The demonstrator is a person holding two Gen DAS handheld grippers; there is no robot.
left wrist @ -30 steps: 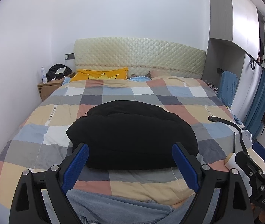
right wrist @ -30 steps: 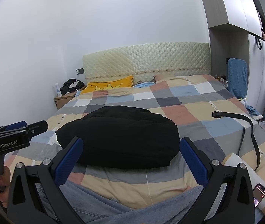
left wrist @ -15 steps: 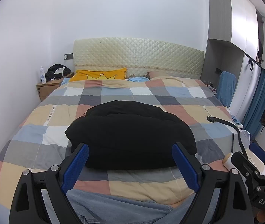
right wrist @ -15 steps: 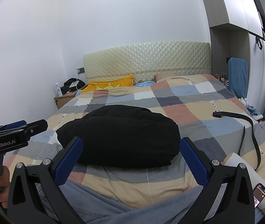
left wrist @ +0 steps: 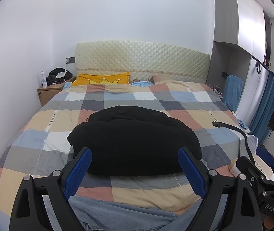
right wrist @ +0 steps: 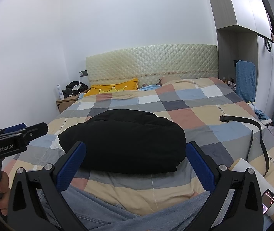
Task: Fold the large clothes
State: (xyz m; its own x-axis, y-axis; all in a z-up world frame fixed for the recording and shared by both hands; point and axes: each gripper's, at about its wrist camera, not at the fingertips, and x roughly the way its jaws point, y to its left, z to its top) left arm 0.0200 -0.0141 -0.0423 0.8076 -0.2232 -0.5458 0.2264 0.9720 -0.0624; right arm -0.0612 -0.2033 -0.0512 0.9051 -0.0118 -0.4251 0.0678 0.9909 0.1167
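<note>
I find the folded black garment (left wrist: 135,142) lying ahead of both spread, empty tongs, left gripper (left wrist: 135,171) and right gripper (right wrist: 136,165), untouched.

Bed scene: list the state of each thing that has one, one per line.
Black garment: folded into a bundle, lying on the quilt.
Checked quilt: spread over the bed.
Black belt: unbuckled, lying loose.
Phone: screen lit.
Left gripper: jaws open, empty.
Right gripper: jaws open, empty.

left claw (left wrist: 135,170) spread wide, right claw (right wrist: 136,164) spread wide, both empty
</note>
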